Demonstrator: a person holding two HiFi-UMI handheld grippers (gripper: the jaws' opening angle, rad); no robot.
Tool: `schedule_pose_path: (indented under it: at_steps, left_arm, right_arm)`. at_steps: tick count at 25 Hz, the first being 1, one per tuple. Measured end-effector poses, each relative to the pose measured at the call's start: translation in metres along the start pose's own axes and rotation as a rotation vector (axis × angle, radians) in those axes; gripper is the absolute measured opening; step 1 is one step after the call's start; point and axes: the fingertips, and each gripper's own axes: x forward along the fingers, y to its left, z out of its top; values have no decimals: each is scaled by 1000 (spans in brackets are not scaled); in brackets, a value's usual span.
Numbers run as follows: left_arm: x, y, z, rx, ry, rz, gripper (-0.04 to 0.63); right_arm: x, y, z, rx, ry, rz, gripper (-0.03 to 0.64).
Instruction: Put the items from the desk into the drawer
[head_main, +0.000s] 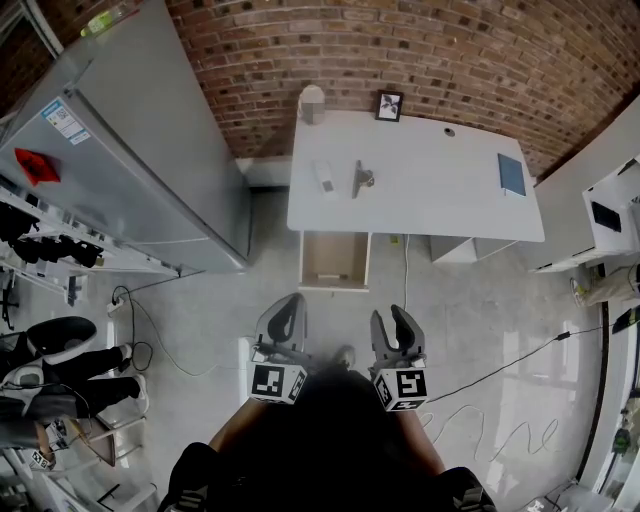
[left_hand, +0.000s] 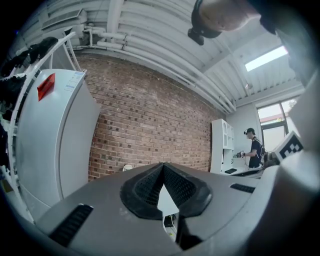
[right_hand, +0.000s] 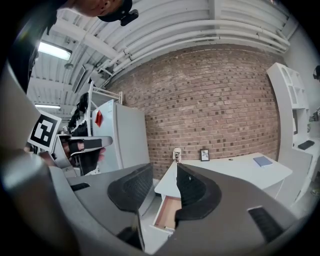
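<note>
L gripper (head_main: 292, 302) clenched, empty; R gripper (head_main: 389, 313) jaws apart, empty, both lower ctr. Drawer (head_main: 330, 255) open under desk (head_main: 430, 190).

Ahead of grey right tongs (head_main: 391, 318): tabletop (head_main: 420, 205) recorded white, book (head_main: 511, 174) blue, brick wall (head_main: 400, 50) red-brown, mortar-lined.

Head view looks steeply down from above the person, white desk (head_main: 430, 190) well ahead. Left gripper view sits low, facing level at the brick wall (left_hand: 150, 125). Right gripper view tilts slightly down, sharing desk and open drawer (right_hand: 167, 212) with the head view.
</note>
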Motion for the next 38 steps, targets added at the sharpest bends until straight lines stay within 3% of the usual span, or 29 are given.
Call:
schedule_pose_path:
  at_steps: [10, 18, 25, 38]
  left_arm:
    - [6, -31, -4, 3, 3, 91, 0]
    - [38, -22, -13, -1, 23, 106, 0]
    - [89, 4, -14, -23, 20, 71, 0]
    - [175, 87, 5, -33, 25, -62, 0]
  right_arm:
    - [2, -41, -6, -12, 9, 77, 126]
    - [32, -56, -12, 5, 38, 90, 126]
    - [81, -65, -13, -10, 75, 69, 126]
    - [205, -54, 9, 1, 126, -20, 126]
